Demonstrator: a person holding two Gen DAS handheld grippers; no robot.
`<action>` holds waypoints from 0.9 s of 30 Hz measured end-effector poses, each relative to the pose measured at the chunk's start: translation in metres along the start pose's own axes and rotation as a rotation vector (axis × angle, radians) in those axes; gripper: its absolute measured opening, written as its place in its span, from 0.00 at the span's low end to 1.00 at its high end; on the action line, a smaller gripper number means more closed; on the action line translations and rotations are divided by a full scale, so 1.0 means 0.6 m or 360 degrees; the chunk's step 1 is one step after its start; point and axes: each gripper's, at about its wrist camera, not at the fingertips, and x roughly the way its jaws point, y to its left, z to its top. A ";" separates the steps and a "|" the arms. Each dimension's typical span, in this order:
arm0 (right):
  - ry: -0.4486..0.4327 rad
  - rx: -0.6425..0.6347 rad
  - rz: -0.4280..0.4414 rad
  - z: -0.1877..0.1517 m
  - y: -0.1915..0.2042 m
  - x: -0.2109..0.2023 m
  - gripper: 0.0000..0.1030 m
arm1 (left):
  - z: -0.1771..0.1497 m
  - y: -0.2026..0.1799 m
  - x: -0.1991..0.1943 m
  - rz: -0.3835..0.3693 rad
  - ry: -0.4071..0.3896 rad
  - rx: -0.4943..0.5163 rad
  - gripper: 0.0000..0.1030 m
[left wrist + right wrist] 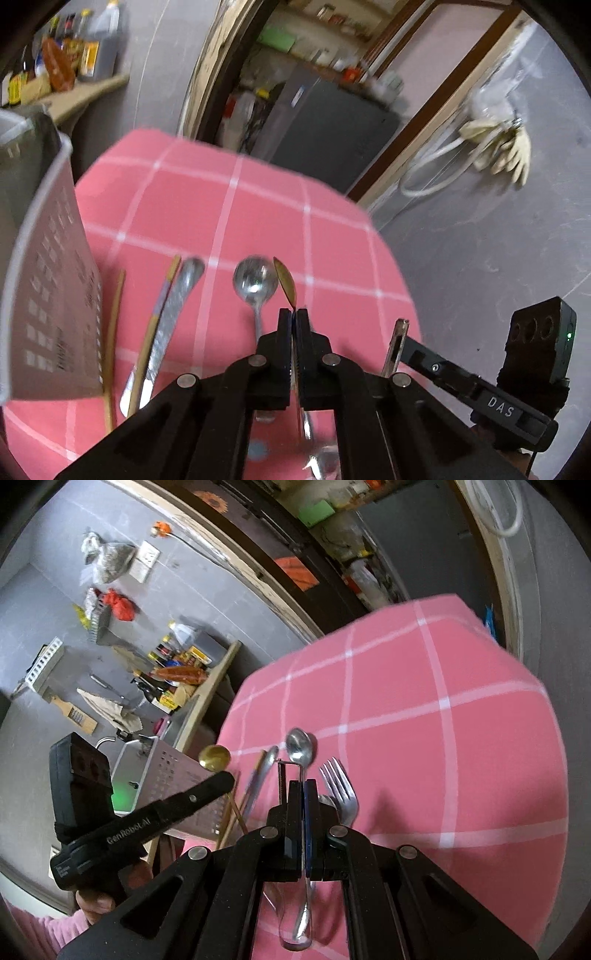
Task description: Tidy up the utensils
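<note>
My left gripper is shut on the handle of a gold spoon, whose bowl sticks out past the fingertips above the pink checked tablecloth. The right wrist view shows the left gripper with the gold spoon beside the white perforated utensil holder. My right gripper is shut on a thin metal utensil with a serrated edge, also seen as the metal utensil in the right gripper. A silver spoon and a fork lie on the cloth.
The utensil holder stands at the table's left. Beside it lie wooden chopsticks and a patterned silver utensil. The table edge drops off to the right and far side. A shelf of bottles is on the wall. A hand holds the left gripper.
</note>
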 end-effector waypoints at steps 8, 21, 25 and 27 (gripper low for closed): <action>-0.0228 -0.0157 -0.0019 0.036 0.054 -0.070 0.01 | 0.042 -0.011 -0.073 -0.0058 -0.0251 0.0006 0.02; -0.0553 -0.0368 0.0198 0.119 0.222 -0.126 0.01 | 0.129 0.015 -0.261 0.0006 -0.0639 0.0064 0.02; -0.0620 -0.0443 0.0321 0.133 0.290 -0.112 0.01 | 0.146 0.038 -0.313 0.0097 -0.0768 0.0104 0.02; -0.0641 -0.0487 0.0364 0.133 0.321 -0.101 0.01 | 0.152 0.054 -0.338 0.0152 -0.0842 0.0136 0.02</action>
